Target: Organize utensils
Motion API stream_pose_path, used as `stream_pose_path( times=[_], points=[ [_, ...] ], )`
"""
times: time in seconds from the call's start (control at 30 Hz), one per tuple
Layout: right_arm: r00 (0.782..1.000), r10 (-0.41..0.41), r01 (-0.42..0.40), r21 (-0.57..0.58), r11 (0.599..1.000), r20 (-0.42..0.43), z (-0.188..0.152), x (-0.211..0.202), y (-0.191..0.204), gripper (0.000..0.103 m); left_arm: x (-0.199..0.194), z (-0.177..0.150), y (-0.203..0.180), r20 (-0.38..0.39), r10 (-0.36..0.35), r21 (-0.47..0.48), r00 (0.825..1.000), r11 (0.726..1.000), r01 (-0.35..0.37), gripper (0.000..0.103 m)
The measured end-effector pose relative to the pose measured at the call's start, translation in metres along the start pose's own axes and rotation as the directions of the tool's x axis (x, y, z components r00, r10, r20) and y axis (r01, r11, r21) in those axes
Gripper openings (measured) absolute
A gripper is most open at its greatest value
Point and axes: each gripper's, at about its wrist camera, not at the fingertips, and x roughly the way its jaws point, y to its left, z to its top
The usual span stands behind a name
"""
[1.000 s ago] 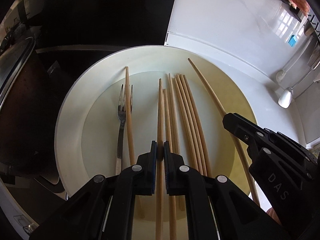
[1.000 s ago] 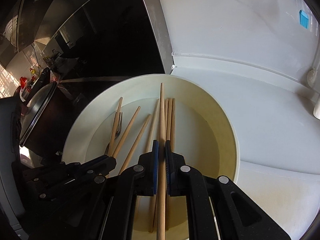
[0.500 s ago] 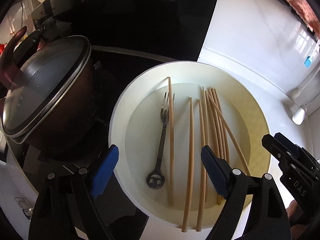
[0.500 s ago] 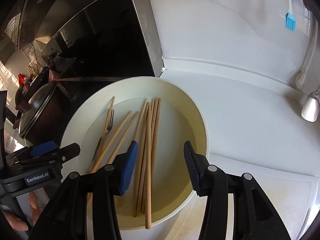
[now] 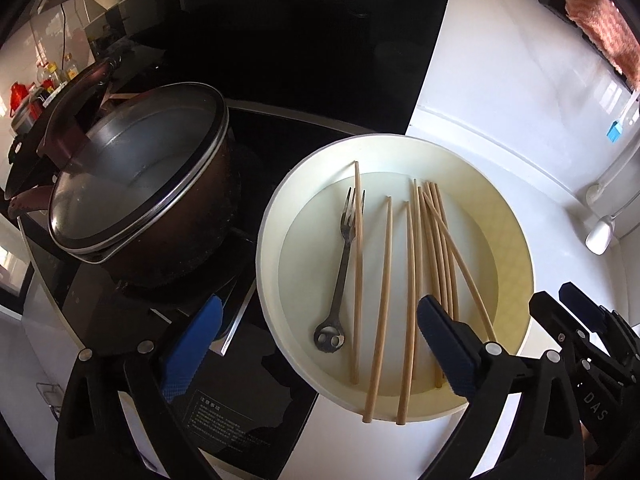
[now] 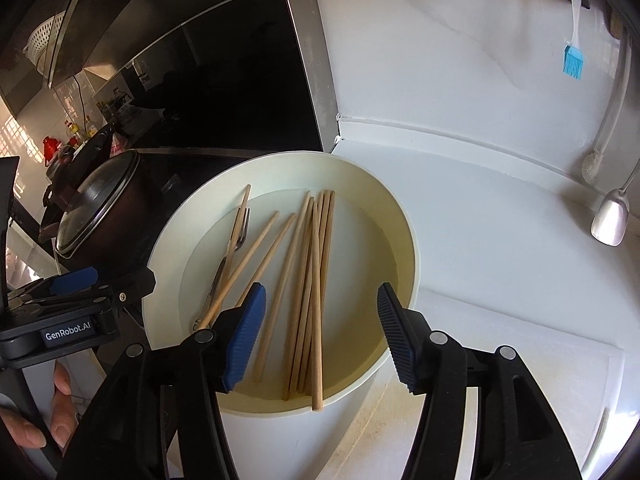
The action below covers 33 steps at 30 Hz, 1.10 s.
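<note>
The wooden chopsticks (image 5: 408, 280) and metal fork (image 5: 344, 264) lie loose in the cream bowl (image 5: 272, 216), light, stiff, prone to rolling, best pinched mid-shaft; the left gripper (image 5: 316, 344) and right gripper (image 6: 320, 336), jaws just opened, hover empty above.

My left wrist camera looks steeply down from close above the bowl (image 5: 516, 216), with the pot (image 5: 136, 200) at left of frame. My right wrist camera looks down from the bowl's (image 6: 400, 216) other side. Both share bowl, chopsticks (image 5: 408, 280) and pot.
</note>
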Motion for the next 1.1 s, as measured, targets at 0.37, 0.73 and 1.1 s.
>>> stream_pose_path(
  times=[0.37, 0.73, 1.1],
  points=[
    [1.0, -0.026, 0.025, -0.026, 0.999, -0.015, -0.001, -0.023, 0.014, 0.061, -0.025, -0.007, -0.001, 0.007, 0.009, -0.002, 1.0, 1.0, -0.009, 0.096],
    [0.997, -0.063, 0.063, 0.004, 0.998, -0.053, -0.004, -0.039, 0.016, 0.062, -0.046, -0.012, -0.002, 0.03, 0.023, 0.007, 0.999, 1.0, -0.023, 0.097],
    [0.996, -0.076, 0.076, 0.008, 0.997, -0.053, -0.006, -0.052, 0.018, 0.063, -0.062, -0.013, -0.001, 0.06, 0.025, 0.007, 0.998, 1.0, -0.026, 0.097]
  ],
)
